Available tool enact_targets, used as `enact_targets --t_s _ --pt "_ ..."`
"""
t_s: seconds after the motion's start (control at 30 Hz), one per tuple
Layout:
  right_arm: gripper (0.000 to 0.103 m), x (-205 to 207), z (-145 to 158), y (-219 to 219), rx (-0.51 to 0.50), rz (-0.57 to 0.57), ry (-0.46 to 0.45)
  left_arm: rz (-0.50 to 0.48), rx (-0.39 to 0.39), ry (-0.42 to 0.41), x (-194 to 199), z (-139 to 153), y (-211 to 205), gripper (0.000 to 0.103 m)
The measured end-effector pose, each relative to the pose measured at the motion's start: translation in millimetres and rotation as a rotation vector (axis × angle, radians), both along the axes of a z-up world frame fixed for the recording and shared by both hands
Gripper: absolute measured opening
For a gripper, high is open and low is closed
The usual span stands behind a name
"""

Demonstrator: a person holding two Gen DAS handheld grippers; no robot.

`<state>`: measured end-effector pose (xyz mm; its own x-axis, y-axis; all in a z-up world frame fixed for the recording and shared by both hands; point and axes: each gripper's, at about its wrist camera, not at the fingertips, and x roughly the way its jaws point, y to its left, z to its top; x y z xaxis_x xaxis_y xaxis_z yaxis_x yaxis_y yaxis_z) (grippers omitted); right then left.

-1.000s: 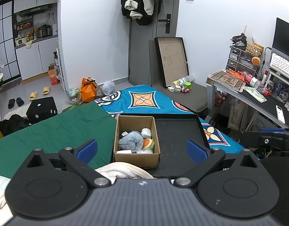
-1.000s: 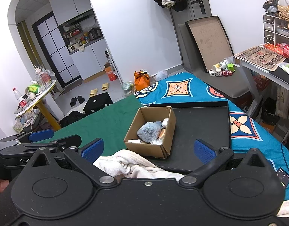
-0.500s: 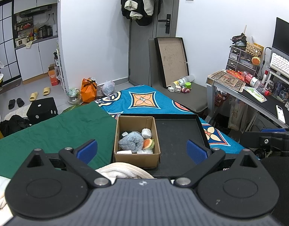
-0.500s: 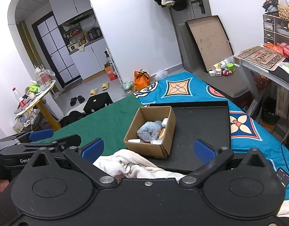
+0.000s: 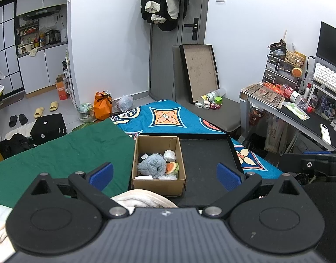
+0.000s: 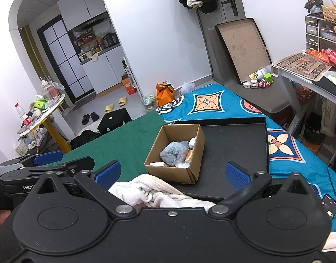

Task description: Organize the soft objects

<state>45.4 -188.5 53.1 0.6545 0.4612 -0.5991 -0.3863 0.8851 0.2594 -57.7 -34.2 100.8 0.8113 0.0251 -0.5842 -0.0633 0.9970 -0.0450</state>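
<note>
While both grippers, left gripper (image 5: 164, 174) and right gripper (image 6: 172, 172), gape empty, the cardboard box (image 5: 158, 182) holds a grey plush (image 5: 151, 165).

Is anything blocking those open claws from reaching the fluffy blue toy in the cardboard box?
Only the white towel lies bunched between the right gripper and the cardboard box. The box is open-topped, so the blue plush looks reachable from above.

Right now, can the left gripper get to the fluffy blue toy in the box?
Probably yes. The left gripper is open and empty, and the cardboard box right ahead has no lid. The fluffy blue toy lies on top, uncovered. Only the white towel bunches below the fingers, short of the box.
</note>
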Motion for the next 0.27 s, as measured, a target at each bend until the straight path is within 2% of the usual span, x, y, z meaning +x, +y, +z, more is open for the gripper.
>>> enact_targets --t_s 0.27 --pt "0.103 -3.0 0.5 2.8 -0.009 -0.007 -0.018 0.000 0.010 -0.007 1.1 2.0 -4.4 0.100"
